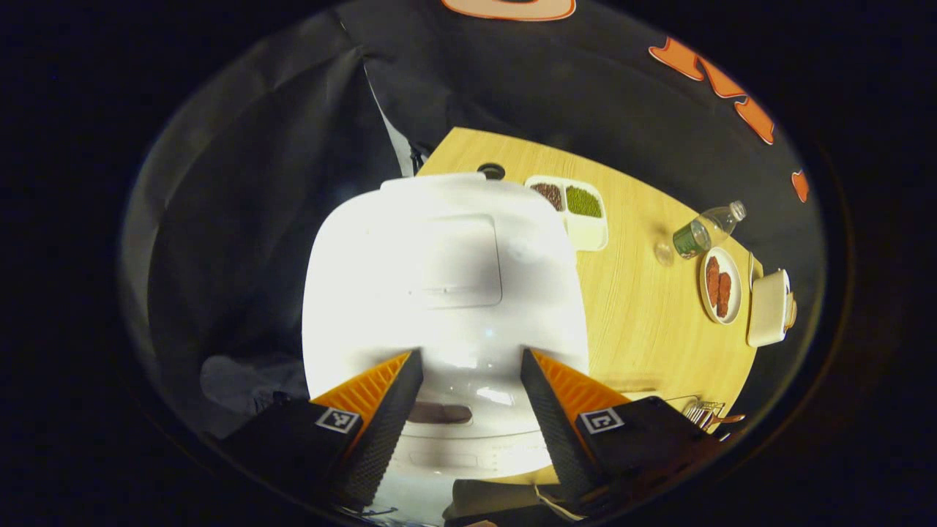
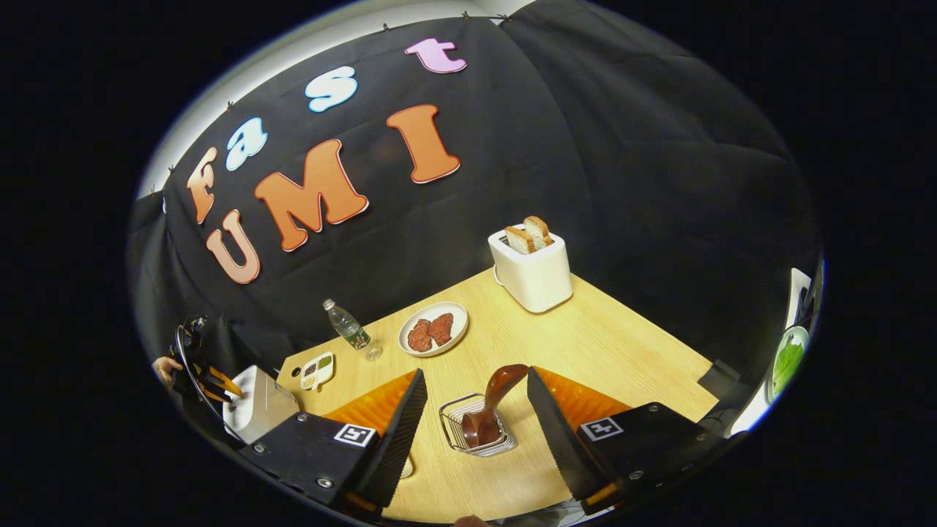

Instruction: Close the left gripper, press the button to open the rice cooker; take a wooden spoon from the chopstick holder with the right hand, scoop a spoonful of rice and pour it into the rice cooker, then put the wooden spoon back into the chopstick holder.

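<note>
Hovering wide open, empty: left hand-held gripper (image 1: 471, 369) over rice cooker (image 1: 439, 293); right hand-held gripper (image 2: 476, 391) above wooden spoon (image 2: 492, 406).

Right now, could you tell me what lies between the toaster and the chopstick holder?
In the right gripper view, only bare tabletop separates the toaster from the chopstick holder.

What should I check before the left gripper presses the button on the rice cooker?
1. Left gripper fingers closed: not ok, they are open.
2. Left gripper aimed at the rice cooker: ok, the cooker sits between the fingers.
3. Cooker lid down: ok, closed.
4. Exact button found: cannot tell, glare hides the front.
5. Wooden spoon in the chopstick holder: ok.
6. Right gripper free for the spoon: ok, open and holding nothing.
</note>
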Demonstrator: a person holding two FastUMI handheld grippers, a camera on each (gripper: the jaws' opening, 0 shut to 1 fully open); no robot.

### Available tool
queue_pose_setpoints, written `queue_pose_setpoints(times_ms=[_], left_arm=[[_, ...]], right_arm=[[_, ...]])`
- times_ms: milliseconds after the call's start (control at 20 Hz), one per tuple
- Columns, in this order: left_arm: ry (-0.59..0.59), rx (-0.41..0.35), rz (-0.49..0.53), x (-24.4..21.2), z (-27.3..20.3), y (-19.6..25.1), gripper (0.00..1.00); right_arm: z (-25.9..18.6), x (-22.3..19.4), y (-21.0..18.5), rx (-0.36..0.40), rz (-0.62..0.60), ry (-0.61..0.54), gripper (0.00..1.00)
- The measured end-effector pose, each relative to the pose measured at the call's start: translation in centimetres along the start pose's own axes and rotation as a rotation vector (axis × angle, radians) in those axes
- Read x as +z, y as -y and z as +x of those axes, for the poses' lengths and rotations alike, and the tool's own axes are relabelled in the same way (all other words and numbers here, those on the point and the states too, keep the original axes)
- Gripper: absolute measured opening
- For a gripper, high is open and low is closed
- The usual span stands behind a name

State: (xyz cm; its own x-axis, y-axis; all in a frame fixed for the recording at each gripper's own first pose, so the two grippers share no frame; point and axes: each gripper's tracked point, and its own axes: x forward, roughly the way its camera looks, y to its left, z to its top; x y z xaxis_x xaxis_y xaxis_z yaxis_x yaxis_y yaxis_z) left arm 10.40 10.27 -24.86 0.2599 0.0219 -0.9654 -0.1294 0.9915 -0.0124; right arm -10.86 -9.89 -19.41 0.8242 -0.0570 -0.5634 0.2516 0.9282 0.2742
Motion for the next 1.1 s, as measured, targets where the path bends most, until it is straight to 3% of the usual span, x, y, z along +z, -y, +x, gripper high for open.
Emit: queue_pose_setpoints(times_ms=[350,450,550,850,1000,1100], left_arm=[[0.093,0.015,-0.037,-0.3,-0.1,-0.1,0.94],[0.139,-0.019,-0.065,-0.3,-0.6,0.9,0.94],[0.299,-0.107,-0.058,1.3,-3.0,3.0,0.94],[0.952,-0.077,0.086,4.8,-18.6,3.6,0.92],[1.169,-0.092,0.117,3.0,-26.1,5.1,0.92],[1.277,-0.114,0.136,1.1,-28.6,6.2,0.92]], right_arm=[[-0.2,0.6,-2.8,0.065,-0.048,0.030,0.86],[0.1,1.2,-4.3,0.096,-0.083,0.051,0.86],[0.4,2.3,-6.4,0.136,-0.123,0.092,0.86],[2.3,4.0,-15.4,0.294,-0.217,0.155,0.86],[2.2,4.9,-19.6,0.382,-0.263,0.210,0.86],[1.9,5.1,-22.0,0.428,-0.302,0.244,0.86]])
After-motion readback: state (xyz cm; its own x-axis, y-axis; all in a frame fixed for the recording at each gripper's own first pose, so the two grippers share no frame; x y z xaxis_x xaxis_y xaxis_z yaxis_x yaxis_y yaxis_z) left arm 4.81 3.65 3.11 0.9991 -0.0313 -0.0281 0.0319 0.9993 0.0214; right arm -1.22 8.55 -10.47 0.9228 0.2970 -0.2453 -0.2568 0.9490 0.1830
